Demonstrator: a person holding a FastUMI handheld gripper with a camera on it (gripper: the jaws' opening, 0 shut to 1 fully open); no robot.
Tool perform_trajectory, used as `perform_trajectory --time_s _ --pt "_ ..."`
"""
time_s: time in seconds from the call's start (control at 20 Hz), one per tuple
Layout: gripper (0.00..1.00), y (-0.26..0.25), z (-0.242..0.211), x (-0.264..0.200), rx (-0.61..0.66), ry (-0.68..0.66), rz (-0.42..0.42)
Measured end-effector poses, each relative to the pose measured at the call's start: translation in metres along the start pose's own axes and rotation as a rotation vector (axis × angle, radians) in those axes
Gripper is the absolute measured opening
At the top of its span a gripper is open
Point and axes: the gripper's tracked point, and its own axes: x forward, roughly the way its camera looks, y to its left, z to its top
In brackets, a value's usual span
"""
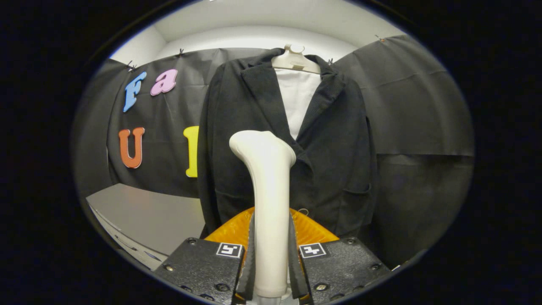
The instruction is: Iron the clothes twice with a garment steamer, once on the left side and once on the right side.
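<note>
A white garment steamer stands upright between my fingers, its rounded head turned toward the jacket's left front panel. My gripper is shut on the steamer's handle, with both pads pressed against its sides. A dark jacket hangs on a pale hanger just beyond the steamer, with a white lining showing between its lapels. The steamer hides part of the jacket's lower middle. I cannot tell whether the head touches the cloth.
An orange ribbed object lies just ahead of the fingers, under the jacket's hem. A grey table top stretches off to the left of the jacket. Black cloth walls close the booth behind and to the right.
</note>
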Motion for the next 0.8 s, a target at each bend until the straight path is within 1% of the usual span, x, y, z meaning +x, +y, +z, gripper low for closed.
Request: perform_trajectory --time_s 0.1,0.55,0.8 --pt "0.36 -0.002 -0.019 -0.001 0.014 0.054 0.005" --pt "0.36 -0.002 -0.056 0.008 -0.033 0.116 -0.030" --pt "0.36 0.003 -0.085 0.011 -0.051 0.170 -0.034"
